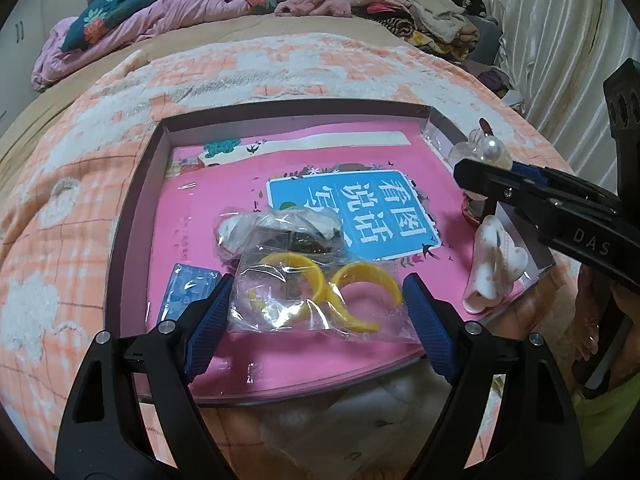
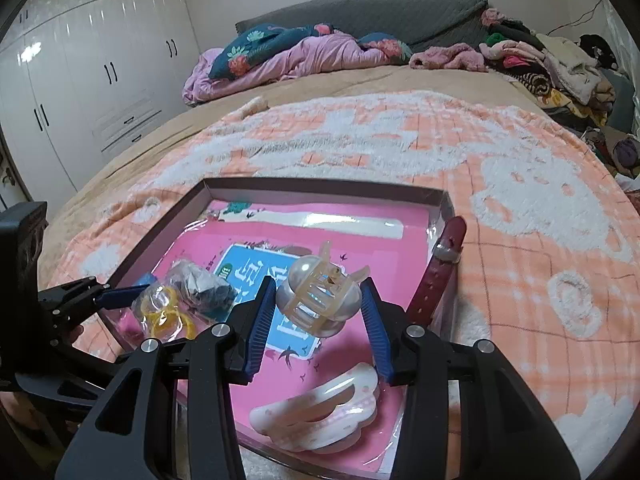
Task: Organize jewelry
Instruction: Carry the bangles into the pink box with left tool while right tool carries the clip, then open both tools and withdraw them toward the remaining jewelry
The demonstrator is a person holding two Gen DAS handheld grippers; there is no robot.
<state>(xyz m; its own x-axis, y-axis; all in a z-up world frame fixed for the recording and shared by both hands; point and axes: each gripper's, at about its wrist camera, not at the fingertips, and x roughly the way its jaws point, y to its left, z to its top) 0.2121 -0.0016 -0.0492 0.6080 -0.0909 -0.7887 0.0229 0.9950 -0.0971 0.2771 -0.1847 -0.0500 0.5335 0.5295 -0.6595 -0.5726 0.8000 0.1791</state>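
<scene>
A shallow box (image 1: 136, 208) (image 2: 160, 236) lined with a pink book lies on the bed. My left gripper (image 1: 316, 308) is open, its fingers either side of a clear bag of yellow rings (image 1: 320, 296) (image 2: 168, 312) lying in the box. A bag of dark jewelry (image 1: 280, 232) (image 2: 200, 284) lies just beyond. My right gripper (image 2: 318, 304) (image 1: 484, 178) is shut on a pearly claw hair clip (image 2: 316, 300) (image 1: 480, 150), held above the box's right side. A white-pink hair clip (image 2: 320, 412) (image 1: 496, 268) lies at the near right corner. A red watch strap (image 2: 436, 280) leans on the right wall.
A small blue packet (image 1: 188, 292) lies at the box's left. The box rests on an orange-and-white blanket (image 2: 480, 184). Piled bedding (image 2: 288, 56) and clothes (image 2: 552, 60) lie at the far end, white wardrobes (image 2: 80, 80) to the left.
</scene>
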